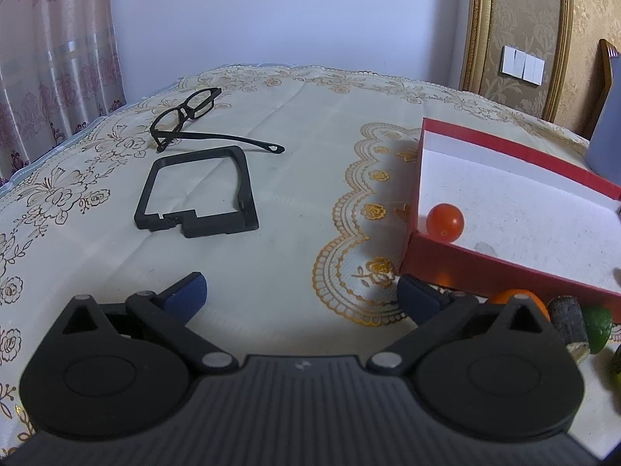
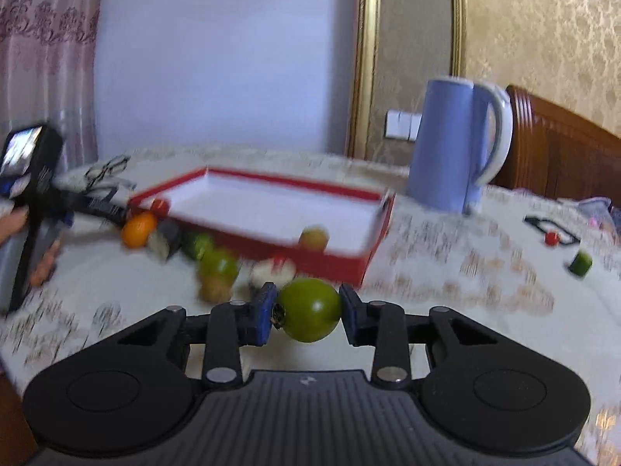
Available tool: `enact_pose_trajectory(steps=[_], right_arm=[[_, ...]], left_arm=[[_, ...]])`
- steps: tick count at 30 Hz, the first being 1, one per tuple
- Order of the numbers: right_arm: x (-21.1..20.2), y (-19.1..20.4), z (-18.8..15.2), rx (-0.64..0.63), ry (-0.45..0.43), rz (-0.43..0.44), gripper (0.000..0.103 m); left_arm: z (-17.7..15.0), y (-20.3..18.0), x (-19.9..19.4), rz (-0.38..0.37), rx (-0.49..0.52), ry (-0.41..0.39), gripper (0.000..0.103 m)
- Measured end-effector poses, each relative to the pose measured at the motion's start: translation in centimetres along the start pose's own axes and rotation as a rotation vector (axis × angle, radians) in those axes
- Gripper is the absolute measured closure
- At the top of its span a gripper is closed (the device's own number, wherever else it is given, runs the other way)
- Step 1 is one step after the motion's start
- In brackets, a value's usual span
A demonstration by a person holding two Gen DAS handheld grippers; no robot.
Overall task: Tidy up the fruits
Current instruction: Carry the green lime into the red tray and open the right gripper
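Observation:
My right gripper [image 2: 308,315] is shut on a green tomato [image 2: 310,309] and holds it above the table, in front of the red box [image 2: 271,246]. The box has a white floor and holds a red cherry tomato [image 1: 444,220] in its near left corner and a yellowish fruit [image 2: 314,237] near its front wall. Outside the box lie an orange [image 2: 139,229], green fruits [image 2: 218,263], a brown fruit [image 2: 214,290] and a white-and-red piece [image 2: 273,268]. My left gripper [image 1: 302,297] is open and empty, left of the box [image 1: 465,268].
Black glasses [image 1: 186,114] and a black frame [image 1: 198,194] lie on the tablecloth at the left. A blue kettle [image 2: 458,147] stands behind the box. A small red item [image 2: 550,237] and a green piece [image 2: 581,263] lie at the right.

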State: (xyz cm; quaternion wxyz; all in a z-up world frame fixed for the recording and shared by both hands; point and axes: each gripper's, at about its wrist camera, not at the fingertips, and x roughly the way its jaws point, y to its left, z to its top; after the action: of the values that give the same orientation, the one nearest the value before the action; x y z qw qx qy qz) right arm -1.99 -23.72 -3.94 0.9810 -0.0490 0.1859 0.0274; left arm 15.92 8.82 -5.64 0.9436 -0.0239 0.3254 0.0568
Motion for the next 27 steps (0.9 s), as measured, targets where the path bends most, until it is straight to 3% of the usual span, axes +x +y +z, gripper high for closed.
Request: enact_pose_trajectory(steps=[7,12,18,27], right_arm=[[6.1,-2.2,4.1,0.026,-0.012,-0.049,0.069],[11.3,-3.0,6.4,0.022,0.025,-0.077,0.069],[16.9,-3.6,6.5,0.059,0.121,-0.077,0.069],[19.0,-4.0,5.5,0.086,0.181,-0.069,0.068]], left_arm=[[0.0,0.0,0.0,0.000,-0.001,0.000,0.000],[0.0,-0.1,0.0,0.000,0.000,0.000,0.000],[0.0,0.0,0.1,0.000,-0.001,0.000,0.000],[0.0,0.0,0.0,-0.001,-0.001,0.000,0.000]])
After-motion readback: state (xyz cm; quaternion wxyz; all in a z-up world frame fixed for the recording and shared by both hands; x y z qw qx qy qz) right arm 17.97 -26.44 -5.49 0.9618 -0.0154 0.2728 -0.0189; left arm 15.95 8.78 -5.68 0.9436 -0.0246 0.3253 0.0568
